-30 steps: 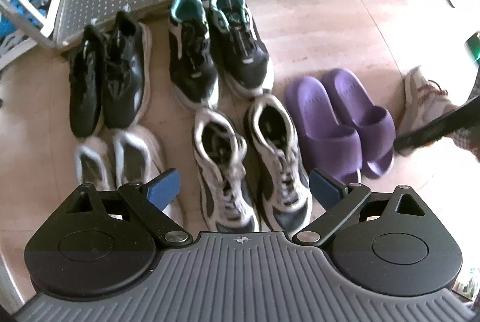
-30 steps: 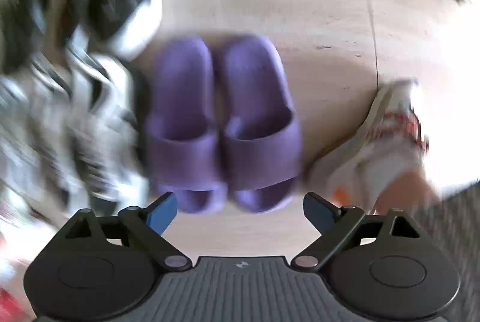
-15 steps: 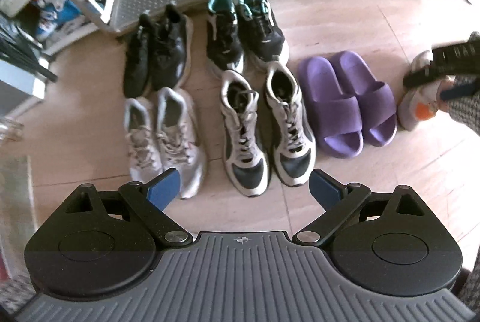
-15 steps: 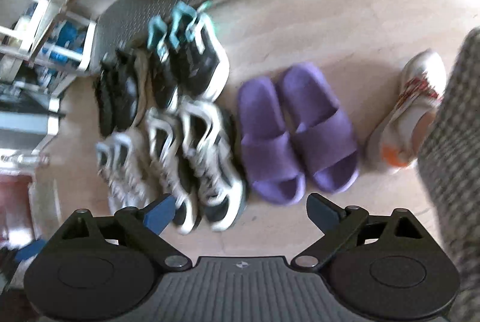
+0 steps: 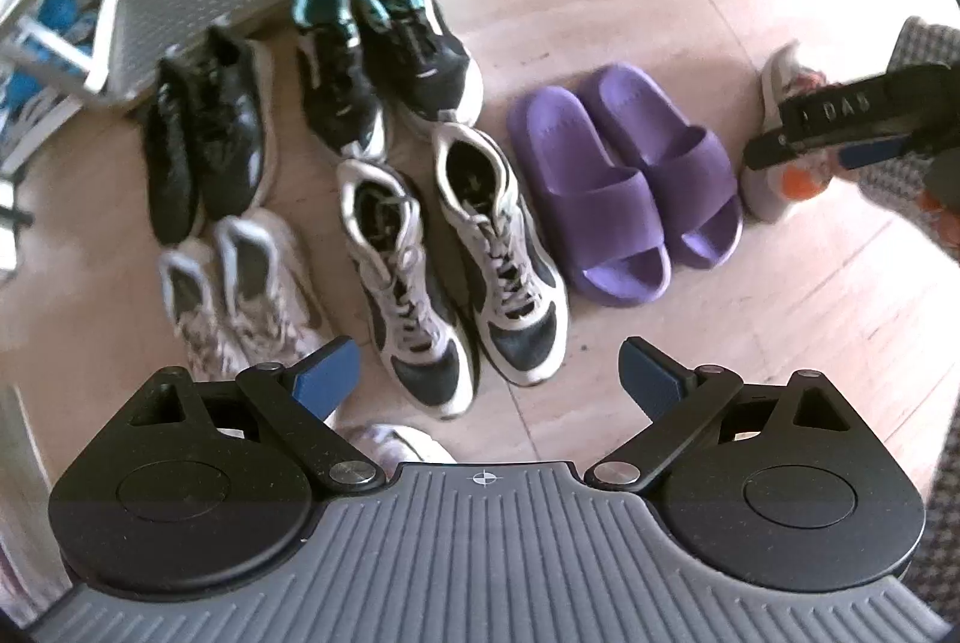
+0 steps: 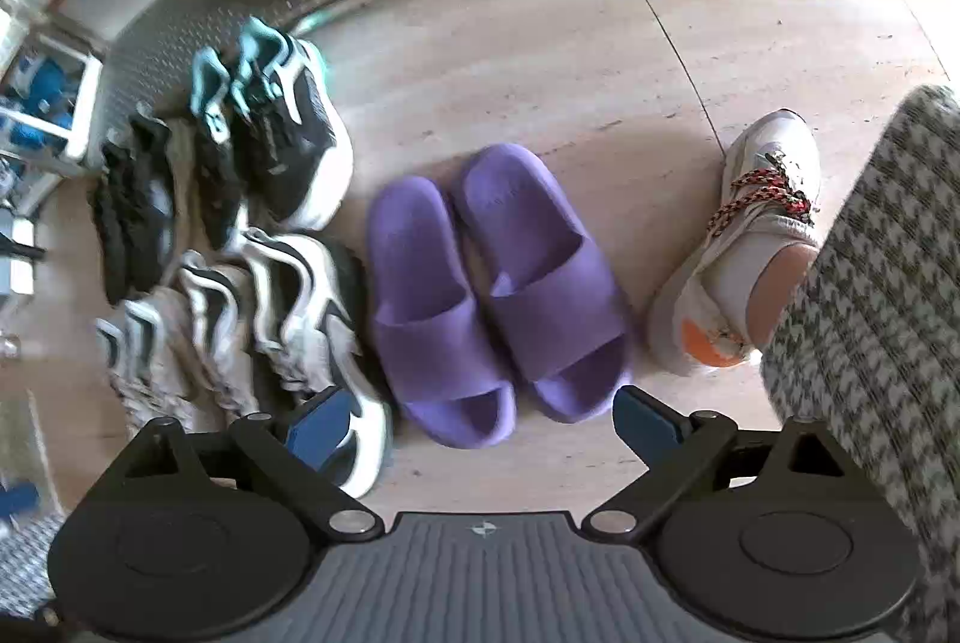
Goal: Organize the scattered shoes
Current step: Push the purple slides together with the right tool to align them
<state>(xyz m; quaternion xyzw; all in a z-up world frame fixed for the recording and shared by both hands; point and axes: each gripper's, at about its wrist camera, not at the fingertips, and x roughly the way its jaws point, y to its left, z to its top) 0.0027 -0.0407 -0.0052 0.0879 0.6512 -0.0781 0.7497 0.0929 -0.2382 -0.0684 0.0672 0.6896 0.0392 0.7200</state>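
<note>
Purple slides (image 6: 498, 295): paired on the floor (image 6: 540, 61), long axes near-to-far, open toes near, right of the grey sneakers (image 5: 456, 271).
Left gripper (image 5: 489, 373): fingers spread, empty.
Right gripper (image 6: 480, 421): fingers spread, empty, above the slides.
Writing: "DAG" on the right gripper, seen from the left wrist.
Change: both cameras are closer to the shoes than half a second ago.

A pale tiled floor (image 6: 540, 61) fills most of both views. Along its far edge runs a perforated metal platform (image 5: 198, 1). Left of the platform stands a white frame (image 5: 90, 37) with blurred blue items (image 6: 36, 97) behind it. A houndstooth trouser leg (image 6: 876, 295) stands well right of the platform.
</note>
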